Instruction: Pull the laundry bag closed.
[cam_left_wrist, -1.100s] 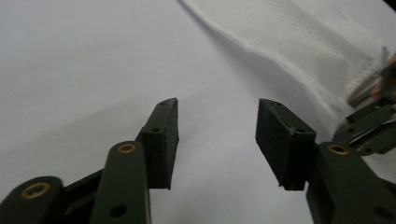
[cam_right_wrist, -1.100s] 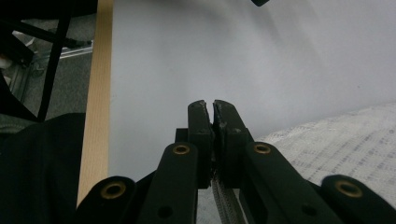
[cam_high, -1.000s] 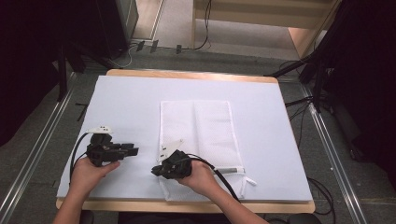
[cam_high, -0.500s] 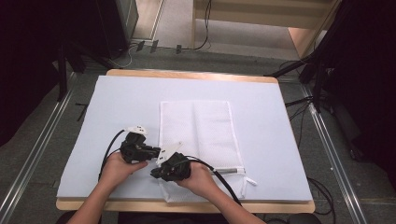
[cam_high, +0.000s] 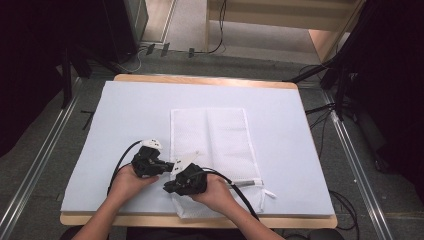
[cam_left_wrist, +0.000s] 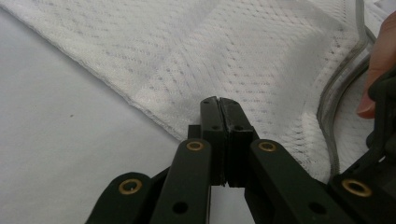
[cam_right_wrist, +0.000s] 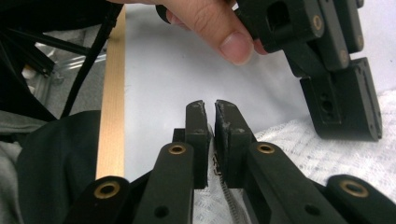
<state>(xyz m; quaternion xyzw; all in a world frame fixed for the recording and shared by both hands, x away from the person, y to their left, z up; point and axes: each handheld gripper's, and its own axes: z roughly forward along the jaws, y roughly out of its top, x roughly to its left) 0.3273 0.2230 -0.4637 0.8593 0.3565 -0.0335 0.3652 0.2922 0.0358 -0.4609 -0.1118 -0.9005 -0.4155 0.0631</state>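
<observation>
A white mesh bag (cam_high: 220, 145) lies flat on the pale mat (cam_high: 130, 115), its zipper (cam_high: 247, 183) running along the near end. My left gripper (cam_high: 170, 164) is at the bag's left edge near the front corner, its jaws shut with the bag's hem (cam_left_wrist: 154, 100) at their tips (cam_left_wrist: 218, 100). My right gripper (cam_high: 167, 189) sits just in front of it at the bag's near left corner and points left. Its jaws (cam_right_wrist: 211, 103) are shut on the zipper edge (cam_right_wrist: 219, 186). In the right gripper view the left gripper (cam_right_wrist: 345, 121) rests on the mesh, a thumb (cam_right_wrist: 219, 32) beside it.
The mat covers a wooden table (cam_high: 200, 80), whose near edge (cam_right_wrist: 111, 116) runs just past the right gripper. Black cables (cam_high: 120, 167) trail from both grippers toward the person. Dark stands and floor cables (cam_high: 325, 75) surround the table. The mat's left and right parts are bare.
The left gripper has come in from the mat's left side to the bag's left edge beside the right gripper. The right gripper has stayed at the near left corner.
</observation>
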